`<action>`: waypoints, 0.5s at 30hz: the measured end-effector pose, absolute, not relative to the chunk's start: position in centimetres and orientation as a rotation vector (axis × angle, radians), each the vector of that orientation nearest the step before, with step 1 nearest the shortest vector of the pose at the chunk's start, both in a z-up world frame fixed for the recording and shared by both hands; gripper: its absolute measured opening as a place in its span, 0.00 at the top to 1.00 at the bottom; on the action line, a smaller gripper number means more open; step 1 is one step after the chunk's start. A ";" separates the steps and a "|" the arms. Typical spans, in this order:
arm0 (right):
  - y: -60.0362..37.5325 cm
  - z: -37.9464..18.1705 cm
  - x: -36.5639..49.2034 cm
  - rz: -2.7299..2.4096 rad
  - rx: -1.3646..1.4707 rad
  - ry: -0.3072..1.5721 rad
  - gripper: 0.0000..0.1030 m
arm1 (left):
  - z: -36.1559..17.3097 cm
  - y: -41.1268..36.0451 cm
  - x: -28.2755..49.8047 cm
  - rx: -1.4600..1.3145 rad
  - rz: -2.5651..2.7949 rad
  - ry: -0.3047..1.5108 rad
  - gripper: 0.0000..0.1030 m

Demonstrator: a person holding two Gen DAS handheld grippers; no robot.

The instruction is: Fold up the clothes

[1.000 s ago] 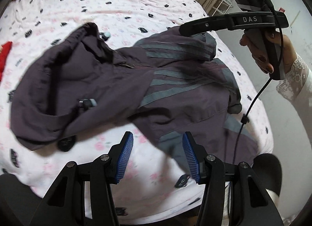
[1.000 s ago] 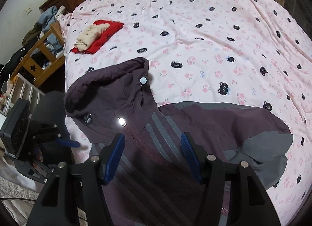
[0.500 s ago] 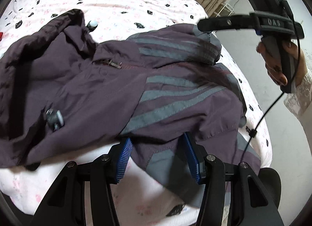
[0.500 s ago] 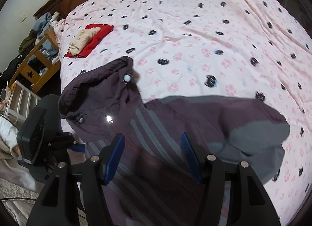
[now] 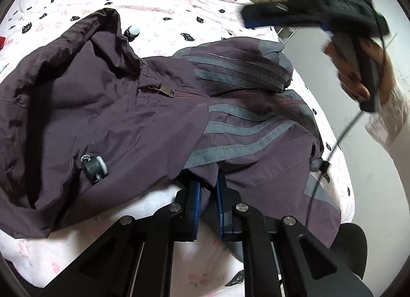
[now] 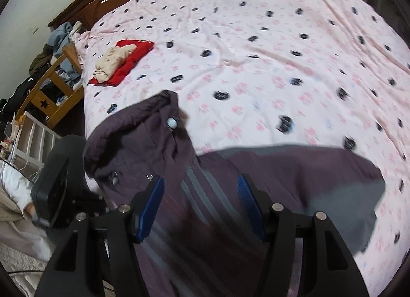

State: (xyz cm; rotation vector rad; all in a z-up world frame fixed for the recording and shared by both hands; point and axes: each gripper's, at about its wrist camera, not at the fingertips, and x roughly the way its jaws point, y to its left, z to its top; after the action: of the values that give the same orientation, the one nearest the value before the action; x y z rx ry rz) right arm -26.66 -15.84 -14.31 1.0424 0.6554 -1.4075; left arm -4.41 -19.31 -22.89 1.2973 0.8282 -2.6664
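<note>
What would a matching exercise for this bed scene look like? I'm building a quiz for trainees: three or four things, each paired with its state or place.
Things:
1. purple jacket
2. left hand-held gripper
3. right hand-held gripper
4. red garment

States:
A. open above the stripes
B. closing on a jacket edge
C. folded, under a beige garment
D. spread on the bed

Pairs: 1-D, 2-B, 3-A, 4-C

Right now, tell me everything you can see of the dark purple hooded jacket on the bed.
The dark purple hooded jacket looks like thin, smooth woven fabric with grey stripes and grey panels. It lies crumpled and unfolded, front up, on the pink cat-print bedsheet, hood spread beside it, zip closed with its metal pull showing, and toggles on the hood cords. The left hand-held gripper is closing on a fold at its near edge; the right hand-held gripper hovers open above it.
</note>
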 end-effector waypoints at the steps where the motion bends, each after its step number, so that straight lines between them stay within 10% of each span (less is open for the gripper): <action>1: -16.8 -14.6 -26.4 -1.394 1.043 0.661 0.40 | -22.9 -19.3 -4.2 1.297 -2.665 0.833 0.93; 15: -22.3 -17.9 -25.8 -1.312 1.108 0.777 0.40 | -21.8 -20.7 -1.8 1.307 -2.647 0.936 0.98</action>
State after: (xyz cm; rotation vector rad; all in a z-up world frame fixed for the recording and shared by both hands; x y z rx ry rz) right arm -25.84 -22.29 -17.93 1.1077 0.7769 -1.3122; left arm -1.81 -20.67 -21.78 1.3067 0.9358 -2.6471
